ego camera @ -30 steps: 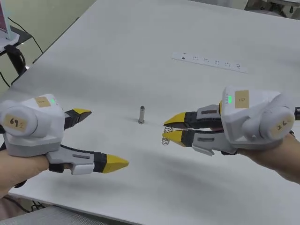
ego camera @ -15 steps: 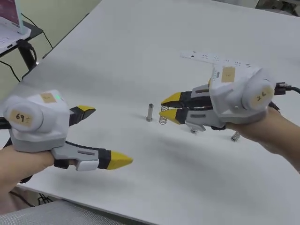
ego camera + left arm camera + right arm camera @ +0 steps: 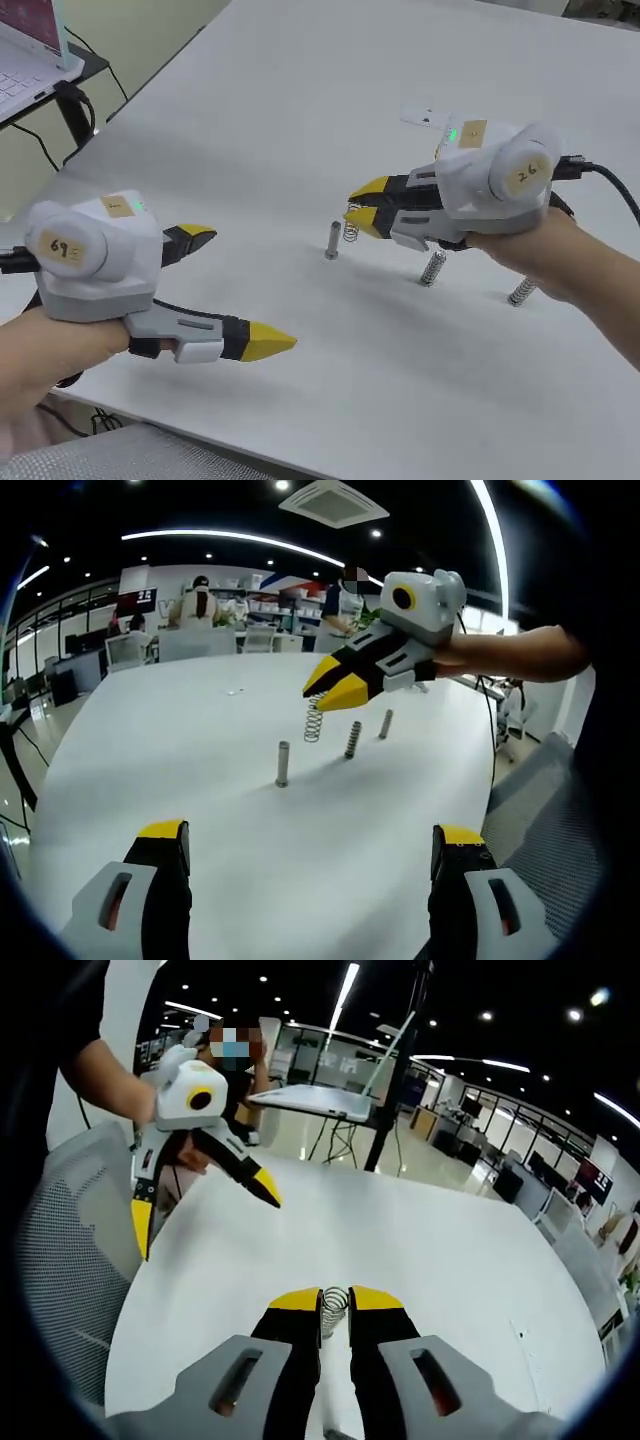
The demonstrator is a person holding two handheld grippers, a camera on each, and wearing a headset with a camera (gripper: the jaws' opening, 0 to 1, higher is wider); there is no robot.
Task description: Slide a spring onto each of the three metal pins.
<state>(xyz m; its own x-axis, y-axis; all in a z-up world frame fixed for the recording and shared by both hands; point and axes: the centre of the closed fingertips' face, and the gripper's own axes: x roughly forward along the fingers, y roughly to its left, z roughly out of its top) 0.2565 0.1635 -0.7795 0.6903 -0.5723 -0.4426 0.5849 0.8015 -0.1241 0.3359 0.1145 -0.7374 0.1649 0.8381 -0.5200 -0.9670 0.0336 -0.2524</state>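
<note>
As we compare with half a second ago, spring (image 3: 351, 231): higher now, near the top of the bare pin (image 3: 331, 241), just beside it, not on it.
Right gripper (image 3: 358, 207): closed on the spring; the bare pin stands just ahead of its tips.
Left gripper (image 3: 245, 290): jaws wide apart, empty, as before.
Loaded pins (image 3: 432, 268): two, below the right gripper's body, each wearing a spring.
Table (image 3: 300, 100): plain white.
Room: office with ceiling lights; a laptop (image 3: 30, 50) beyond the left gripper.
</note>
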